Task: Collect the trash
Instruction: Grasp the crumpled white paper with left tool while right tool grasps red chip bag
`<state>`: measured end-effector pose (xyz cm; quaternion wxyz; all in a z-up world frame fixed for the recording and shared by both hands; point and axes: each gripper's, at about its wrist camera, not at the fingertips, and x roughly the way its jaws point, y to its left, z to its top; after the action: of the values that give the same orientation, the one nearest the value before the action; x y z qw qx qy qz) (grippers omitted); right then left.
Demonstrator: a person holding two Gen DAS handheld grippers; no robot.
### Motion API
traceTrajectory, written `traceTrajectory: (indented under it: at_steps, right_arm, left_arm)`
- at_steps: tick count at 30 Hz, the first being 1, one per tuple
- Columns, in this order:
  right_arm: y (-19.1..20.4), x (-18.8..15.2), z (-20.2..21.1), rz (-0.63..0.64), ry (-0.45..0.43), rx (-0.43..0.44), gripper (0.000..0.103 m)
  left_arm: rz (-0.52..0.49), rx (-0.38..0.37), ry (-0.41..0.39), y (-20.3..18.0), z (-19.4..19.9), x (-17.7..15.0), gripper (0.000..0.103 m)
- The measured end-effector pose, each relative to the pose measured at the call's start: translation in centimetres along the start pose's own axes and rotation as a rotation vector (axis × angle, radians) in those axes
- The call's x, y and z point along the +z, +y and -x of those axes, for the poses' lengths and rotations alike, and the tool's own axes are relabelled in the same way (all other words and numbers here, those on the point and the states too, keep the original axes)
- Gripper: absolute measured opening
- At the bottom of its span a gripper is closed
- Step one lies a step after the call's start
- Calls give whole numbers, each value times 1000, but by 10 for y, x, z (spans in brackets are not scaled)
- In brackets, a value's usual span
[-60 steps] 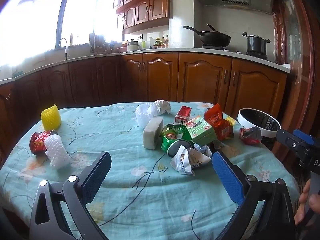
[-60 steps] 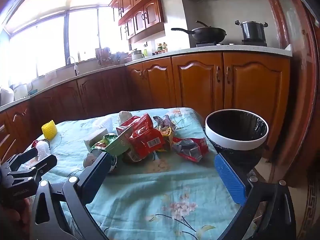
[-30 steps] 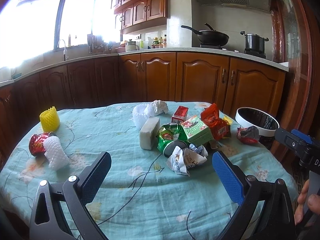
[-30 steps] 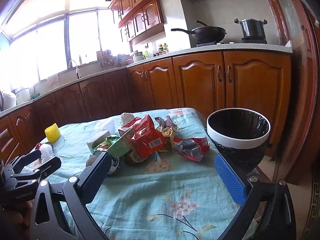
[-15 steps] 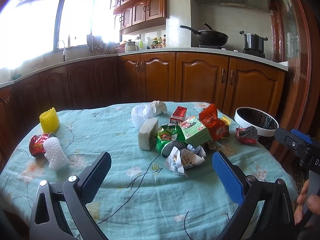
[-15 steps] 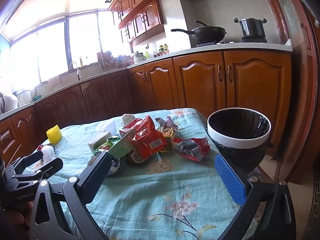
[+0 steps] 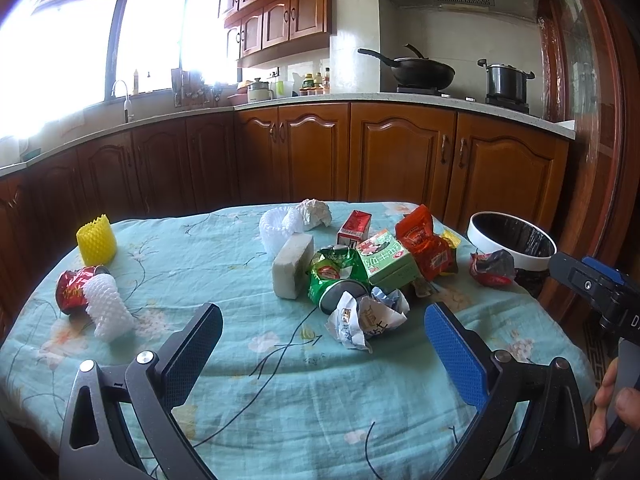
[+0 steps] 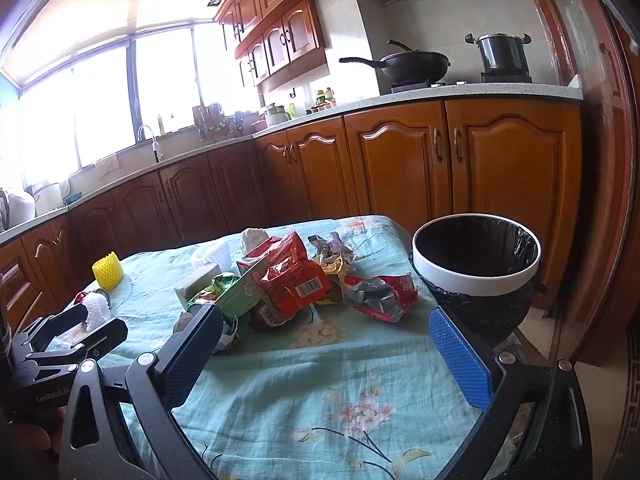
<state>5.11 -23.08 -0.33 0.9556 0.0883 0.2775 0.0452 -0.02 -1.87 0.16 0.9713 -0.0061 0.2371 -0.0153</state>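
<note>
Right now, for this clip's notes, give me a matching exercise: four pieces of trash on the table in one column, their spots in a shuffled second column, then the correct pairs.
Things:
1. yellow foam net
2. crumpled white paper
3. red crushed can
4. silver-and-red wrapper

Places:
A. table edge nearest the trash bin
B. front of the central pile, nearest the left gripper
C. far left, standing alone
D. left side, touching the white foam net

Pairs: 1-C, 2-B, 3-D, 4-A

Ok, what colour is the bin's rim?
White, around a black liner; the bin shows best in the right wrist view.
</note>
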Motion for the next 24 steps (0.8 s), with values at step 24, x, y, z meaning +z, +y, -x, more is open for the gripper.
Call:
traceTrajectory:
  at_steps: [24]
  right_arm:
    - [-2, -1, -7, 5, 32, -7, 103]
  left_arm:
    - [26, -45, 49, -4, -17, 2, 102]
